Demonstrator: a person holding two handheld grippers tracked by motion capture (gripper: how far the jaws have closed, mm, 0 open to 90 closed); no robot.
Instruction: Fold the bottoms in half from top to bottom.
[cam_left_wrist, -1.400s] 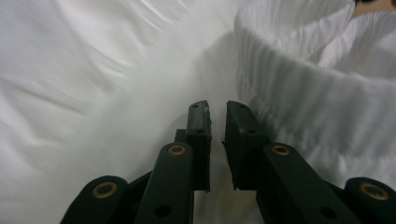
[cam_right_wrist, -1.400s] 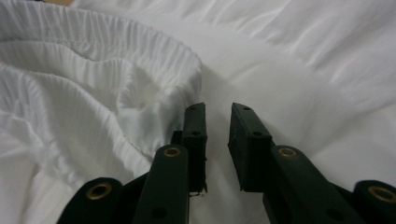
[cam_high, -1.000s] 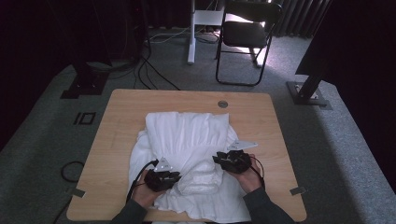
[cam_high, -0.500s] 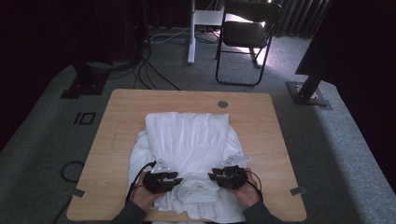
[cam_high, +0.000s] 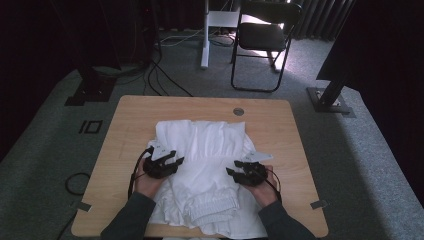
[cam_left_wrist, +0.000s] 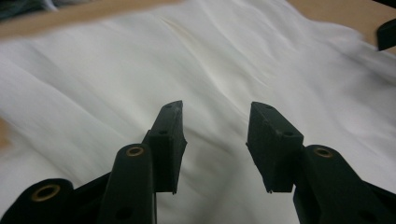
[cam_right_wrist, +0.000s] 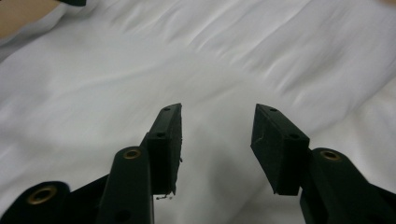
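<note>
Centrally, white garment (cam_high: 202, 165) on wooden table (cam_high: 130, 120), grey carpet, both jaws spread, just opening, empty.

White garment (cam_high: 205, 165) of soft cloth, spread flat and rumpled across the middle of the wooden table (cam_high: 130, 115). Folded partly onto itself, with long creases running lengthwise. Ribbed cuff or hem bunched at the near end, close to the table's near edge. Far edge lying fairly straight.

Plain white garment (cam_high: 205, 160) on a light wood-grain table (cam_high: 130, 120); black grippers.
</note>
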